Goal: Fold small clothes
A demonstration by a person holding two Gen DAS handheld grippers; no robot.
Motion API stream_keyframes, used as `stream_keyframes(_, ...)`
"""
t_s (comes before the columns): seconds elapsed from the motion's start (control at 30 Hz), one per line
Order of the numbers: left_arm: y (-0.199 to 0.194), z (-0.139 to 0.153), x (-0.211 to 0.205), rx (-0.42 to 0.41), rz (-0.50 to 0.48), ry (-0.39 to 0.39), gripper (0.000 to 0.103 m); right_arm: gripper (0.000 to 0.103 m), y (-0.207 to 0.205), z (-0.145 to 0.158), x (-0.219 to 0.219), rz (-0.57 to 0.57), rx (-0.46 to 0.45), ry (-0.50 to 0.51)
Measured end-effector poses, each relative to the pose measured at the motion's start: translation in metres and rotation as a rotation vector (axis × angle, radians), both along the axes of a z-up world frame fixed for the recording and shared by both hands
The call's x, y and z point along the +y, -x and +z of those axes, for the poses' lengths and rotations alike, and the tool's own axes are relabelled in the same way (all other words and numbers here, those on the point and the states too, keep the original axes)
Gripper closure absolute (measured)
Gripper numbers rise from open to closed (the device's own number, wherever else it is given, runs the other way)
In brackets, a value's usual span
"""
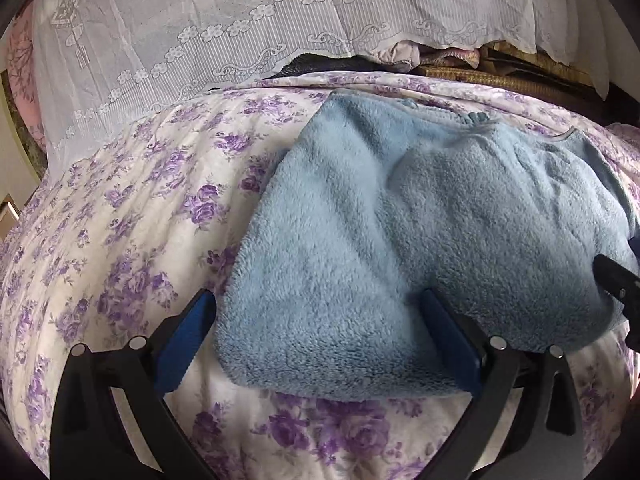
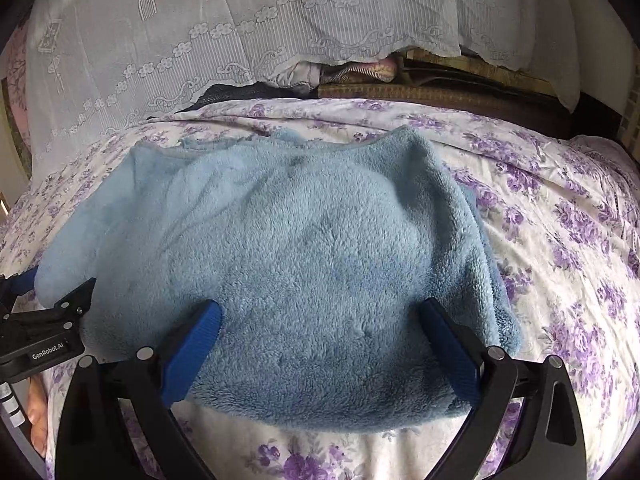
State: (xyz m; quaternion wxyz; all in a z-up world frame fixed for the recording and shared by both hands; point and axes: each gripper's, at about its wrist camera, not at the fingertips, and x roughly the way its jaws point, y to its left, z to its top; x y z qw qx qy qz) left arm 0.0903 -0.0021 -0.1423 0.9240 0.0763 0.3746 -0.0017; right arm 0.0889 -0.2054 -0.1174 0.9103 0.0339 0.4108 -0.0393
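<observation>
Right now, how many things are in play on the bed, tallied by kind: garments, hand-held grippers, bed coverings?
Blue fleece garment: 1
Hand-held grippers: 2, the left hand-held gripper and the right hand-held gripper, both open at the garment's near edge
Purple floral bedsheet: 1
White lace cover: 1
Total: 5

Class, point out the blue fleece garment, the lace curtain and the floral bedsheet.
blue fleece garment (image 2: 304, 248), right wrist view, fuzzy middle.
lace curtain (image 1: 200, 28), left wrist view, patterned panel.
floral bedsheet (image 1: 120, 216), left wrist view, bare part.
</observation>
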Motion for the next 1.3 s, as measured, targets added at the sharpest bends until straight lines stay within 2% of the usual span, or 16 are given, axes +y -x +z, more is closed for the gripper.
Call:
stream_keyframes(0.2, 0.0, 0.0, 0.0, 0.003, -0.001, 0.006, 0.004, 0.003, 0.0, 0.003, -0.003, -0.004, -0.021, -0.029)
stream_keyframes(0.6, -0.001, 0.0, 0.002, 0.009, 0.0, 0.014, 0.004, 0.003, 0.048, 0.013, -0.019, -0.062, -0.088, -0.138)
stream_keyframes(0.77, -0.001, 0.0, 0.003, 0.013, 0.0, 0.02, 0.004, 0.003, 0.068, 0.006, -0.031, -0.112, -0.053, -0.246)
stream_keyframes(0.83, -0.002, -0.001, 0.004, 0.018, -0.001, 0.03, 0.004, 0.003, 0.075, -0.001, -0.041, -0.143, -0.027, -0.333)
stream_keyframes(0.93, -0.003, -0.001, 0.005, 0.027, 0.0, 0.047, 0.004, 0.003, 0.087, -0.005, -0.056, -0.169, -0.075, -0.47)
stream_keyframes(1.0, -0.003, -0.002, 0.006, 0.028, 0.001, 0.049, 0.004, 0.003, 0.089, -0.008, -0.063, -0.182, -0.092, -0.523)
stream_keyframes(1.17, -0.002, -0.002, 0.005, 0.022, 0.002, 0.04, 0.004, 0.003, 0.086, -0.01, -0.059, -0.184, -0.102, -0.498)
stream_keyframes(1.3, -0.002, -0.002, 0.005, 0.022, 0.001, 0.04, 0.004, 0.003, 0.084, -0.012, -0.065, -0.201, -0.106, -0.536)
